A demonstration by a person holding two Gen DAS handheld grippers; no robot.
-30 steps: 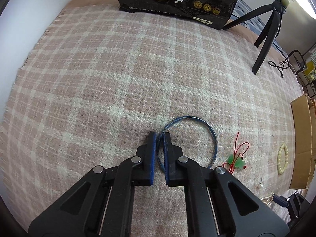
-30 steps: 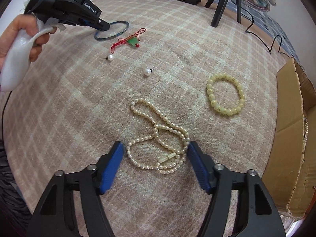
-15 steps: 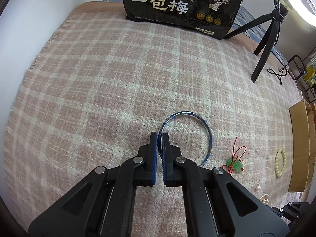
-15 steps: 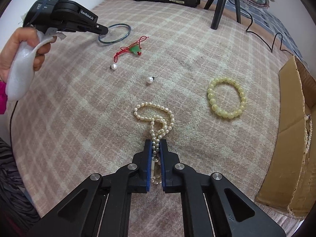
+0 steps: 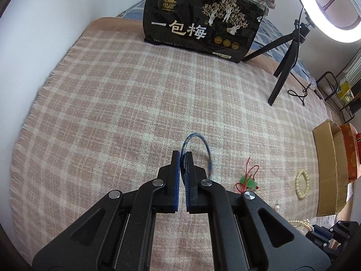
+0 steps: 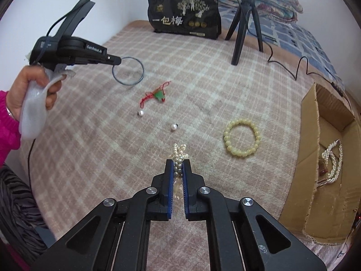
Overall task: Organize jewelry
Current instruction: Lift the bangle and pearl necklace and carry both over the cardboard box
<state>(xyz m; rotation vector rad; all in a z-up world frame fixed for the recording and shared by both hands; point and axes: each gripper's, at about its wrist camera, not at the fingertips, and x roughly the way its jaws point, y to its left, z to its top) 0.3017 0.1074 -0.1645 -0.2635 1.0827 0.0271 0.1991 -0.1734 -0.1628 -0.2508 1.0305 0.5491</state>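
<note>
Two grippers, both squeezed tight. Left gripper [image 5: 183, 155] pinches rim of blue bangle [image 5: 204, 142]; ring sticks out past tips, lifted off checked blanket [image 5: 112, 103]. Right gripper [image 6: 178, 164] pinches bunch of pearl necklace [image 6: 179, 152]; more pearls poke out past tips, low over blanket. Green charm on red string [image 6: 158, 94], two loose pearl earrings [image 6: 173, 127] and yellow bead bracelet [image 6: 242, 140] lie on blanket between. Cardboard box [image 6: 309, 149] at right edge, another pearl strand [image 6: 334, 160] inside.
</note>
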